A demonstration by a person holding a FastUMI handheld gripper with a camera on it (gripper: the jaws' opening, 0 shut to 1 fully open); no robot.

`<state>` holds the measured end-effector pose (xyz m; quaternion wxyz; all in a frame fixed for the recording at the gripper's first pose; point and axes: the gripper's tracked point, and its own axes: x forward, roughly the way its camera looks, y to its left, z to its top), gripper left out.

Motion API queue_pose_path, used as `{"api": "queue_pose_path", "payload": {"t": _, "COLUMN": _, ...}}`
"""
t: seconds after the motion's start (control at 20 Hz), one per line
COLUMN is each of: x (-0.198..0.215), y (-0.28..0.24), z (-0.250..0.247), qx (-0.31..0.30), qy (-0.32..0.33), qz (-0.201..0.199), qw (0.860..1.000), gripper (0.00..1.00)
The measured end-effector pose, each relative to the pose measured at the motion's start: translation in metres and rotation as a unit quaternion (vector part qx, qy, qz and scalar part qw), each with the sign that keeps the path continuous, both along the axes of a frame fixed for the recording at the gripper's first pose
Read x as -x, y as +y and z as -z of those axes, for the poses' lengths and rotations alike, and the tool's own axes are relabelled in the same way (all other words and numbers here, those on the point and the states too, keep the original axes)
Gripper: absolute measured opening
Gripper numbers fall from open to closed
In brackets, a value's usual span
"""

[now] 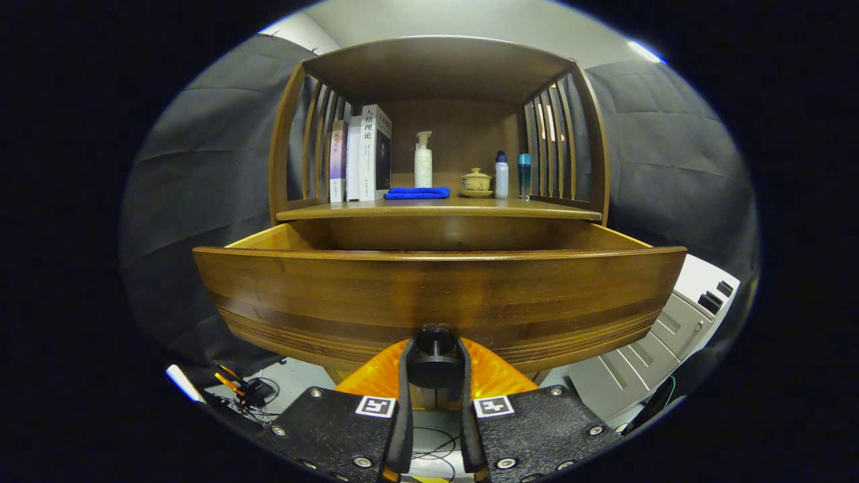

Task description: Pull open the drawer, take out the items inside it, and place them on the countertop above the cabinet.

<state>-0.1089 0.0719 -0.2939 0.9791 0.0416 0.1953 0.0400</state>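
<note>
- Dark grey cloth walls (pixel 201 168) stand on both sides of a brown wooden cabinet (pixel 436 67), and a pale ceiling shows above it.
- On the floor at the left lie some cables and small orange-handled tools (pixel 238 386); at the right stands a light grey metal unit with drawers (pixel 671 335).
- The wide brown wooden drawer (pixel 439 295) of the cabinet is pulled out toward the camera. Its front panel hides the inside, so what lies in it cannot be seen.
- The wooden countertop (pixel 439 209) is just above and behind the open drawer, under a shelf space with slatted sides.
- On the countertop, from left to right, stand several upright books (pixel 362 154), a white pump bottle (pixel 423 161), a folded blue cloth (pixel 417 193) lying in front of that bottle, a small yellowish lidded cup on a saucer (pixel 476 181), a white bottle with a purple cap (pixel 501 176) and a teal bottle (pixel 524 176).
- The gripper (pixel 435 365) is at the lower middle of the drawer front. Its two black fingers (pixel 405 402) with orange backing are drawn narrow, one on each side of the round black drawer knob (pixel 435 359), and both seem to press on it.
</note>
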Motion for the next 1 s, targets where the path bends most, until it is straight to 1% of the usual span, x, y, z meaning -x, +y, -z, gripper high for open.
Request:
{"api": "queue_pose_path", "payload": {"t": 0.05, "x": 0.006, "y": 0.0, "z": -0.001, "qx": 0.0, "qy": 0.001, "qz": -0.003, "qw": 1.0, "gripper": 0.29}}
{"api": "queue_pose_path", "payload": {"t": 0.15, "x": 0.018, "y": -0.001, "z": -0.001, "qx": 0.015, "qy": 0.007, "qz": -0.022, "qw": 1.0, "gripper": 0.29}}
{"api": "queue_pose_path", "payload": {"t": 0.2, "x": 0.021, "y": -0.003, "z": 0.0, "qx": 0.015, "qy": 0.007, "qz": -0.024, "qw": 1.0, "gripper": 0.29}}
{"api": "queue_pose_path", "payload": {"t": 0.3, "x": 0.025, "y": -0.003, "z": 0.0, "qx": 0.002, "qy": 0.006, "qz": -0.017, "qw": 1.0, "gripper": 0.29}}
{"api": "queue_pose_path", "payload": {"t": 0.4, "x": 0.024, "y": -0.003, "z": 0.0, "qx": 0.001, "qy": 0.011, "qz": -0.011, "qw": 1.0, "gripper": 0.29}}
{"api": "queue_pose_path", "payload": {"t": 0.5, "x": 0.026, "y": -0.003, "z": 0.004, "qx": 0.008, "qy": 0.044, "qz": 0.004, "qw": 0.999, "gripper": 0.37}}
{"api": "queue_pose_path", "payload": {"t": 0.55, "x": 0.028, "y": -0.002, "z": 0.001, "qx": 0.016, "qy": 0.054, "qz": 0.0, "qw": 0.998, "gripper": 0.41}}
{"api": "queue_pose_path", "payload": {"t": 0.6, "x": 0.026, "y": 0.002, "z": -0.013, "qx": 0.019, "qy": 0.043, "qz": -0.009, "qw": 0.999, "gripper": 0.46}}
{"api": "queue_pose_path", "payload": {"t": 0.7, "x": 0.024, "y": -0.001, "z": -0.037, "qx": 0.021, "qy": 0.013, "qz": -0.017, "qw": 1.0, "gripper": 0.66}}
{"api": "queue_pose_path", "payload": {"t": 0.85, "x": 0.022, "y": -0.002, "z": -0.079, "qx": -0.009, "qy": -0.027, "qz": -0.019, "qw": 0.999, "gripper": 0.95}}
{"api": "queue_pose_path", "payload": {"t": 0.95, "x": 0.017, "y": 0.009, "z": -0.114, "qx": -0.034, "qy": -0.064, "qz": -0.032, "qw": 0.997, "gripper": 0.94}}
{"api": "queue_pose_path", "payload": {"t": 1.0, "x": 0.012, "y": 0.007, "z": -0.127, "qx": -0.034, "qy": -0.077, "qz": -0.032, "qw": 0.996, "gripper": 0.94}}
